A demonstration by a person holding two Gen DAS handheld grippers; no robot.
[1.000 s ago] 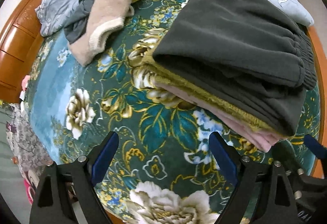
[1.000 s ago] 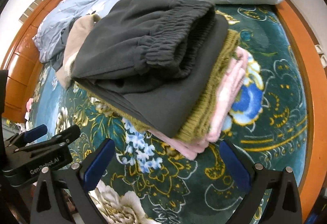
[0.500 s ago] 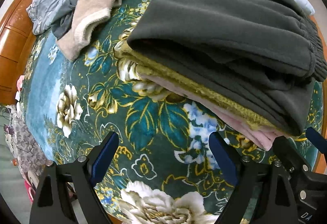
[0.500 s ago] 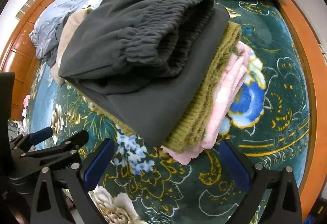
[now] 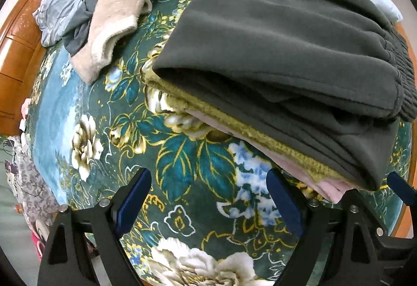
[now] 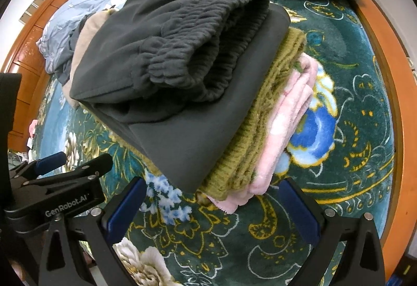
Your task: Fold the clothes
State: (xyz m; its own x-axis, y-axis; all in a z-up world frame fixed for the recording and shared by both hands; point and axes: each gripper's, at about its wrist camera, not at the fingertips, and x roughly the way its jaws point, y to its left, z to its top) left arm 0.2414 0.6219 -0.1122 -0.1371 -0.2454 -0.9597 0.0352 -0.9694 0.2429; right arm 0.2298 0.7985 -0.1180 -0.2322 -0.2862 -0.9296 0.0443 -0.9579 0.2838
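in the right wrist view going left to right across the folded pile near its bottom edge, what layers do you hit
dark grey fleece pants → olive green knit → pink fleece → then the bare floral blanket

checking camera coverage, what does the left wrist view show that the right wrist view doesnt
Only the left wrist view shows the beige garment in full, lying loose beside the stack. Only the right wrist view shows the elastic waistband of the dark grey trousers and the pink layer's folded side. Both show the stack on the floral blanket, olive knit under the trousers, and each hand-held gripper open: left, right.
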